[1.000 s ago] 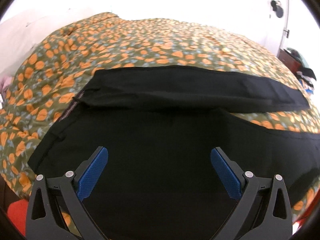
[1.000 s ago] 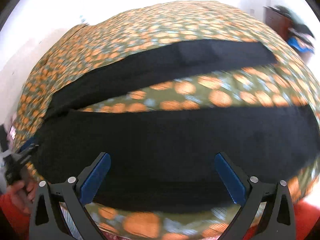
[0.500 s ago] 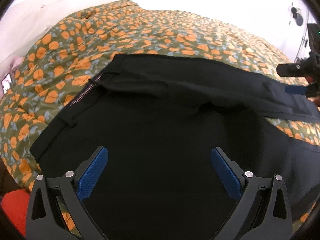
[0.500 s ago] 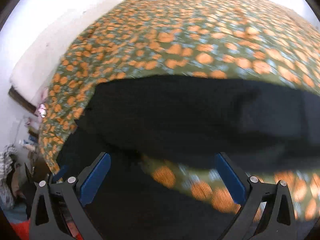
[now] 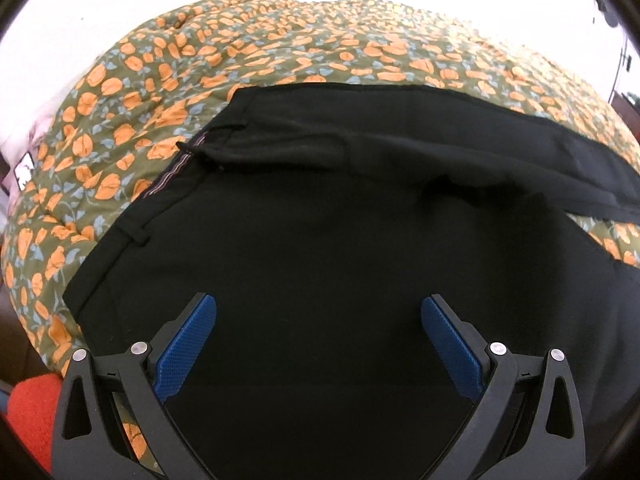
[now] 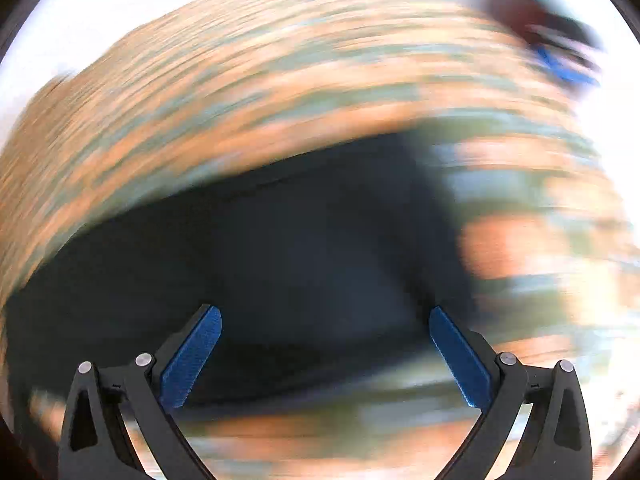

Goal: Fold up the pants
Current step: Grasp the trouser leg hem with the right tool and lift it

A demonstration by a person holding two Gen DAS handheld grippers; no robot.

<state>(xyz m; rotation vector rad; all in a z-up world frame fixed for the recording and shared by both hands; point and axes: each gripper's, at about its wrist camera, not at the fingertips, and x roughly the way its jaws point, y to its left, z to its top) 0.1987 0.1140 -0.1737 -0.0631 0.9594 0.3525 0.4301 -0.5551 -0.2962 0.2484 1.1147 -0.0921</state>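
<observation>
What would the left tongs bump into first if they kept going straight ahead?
Most likely the black pants: the left tongs are open and point right at the cloth, though how near is unclear.

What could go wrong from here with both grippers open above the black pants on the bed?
1. The right wrist view is heavily motion-blurred, so the right gripper may close on the wrong spot of the pants.
2. The waistband near the left gripper is rumpled and partly turned over; folding now may trap that crease.
3. The soft floral bedspread could get pinched together with the cloth.
</observation>
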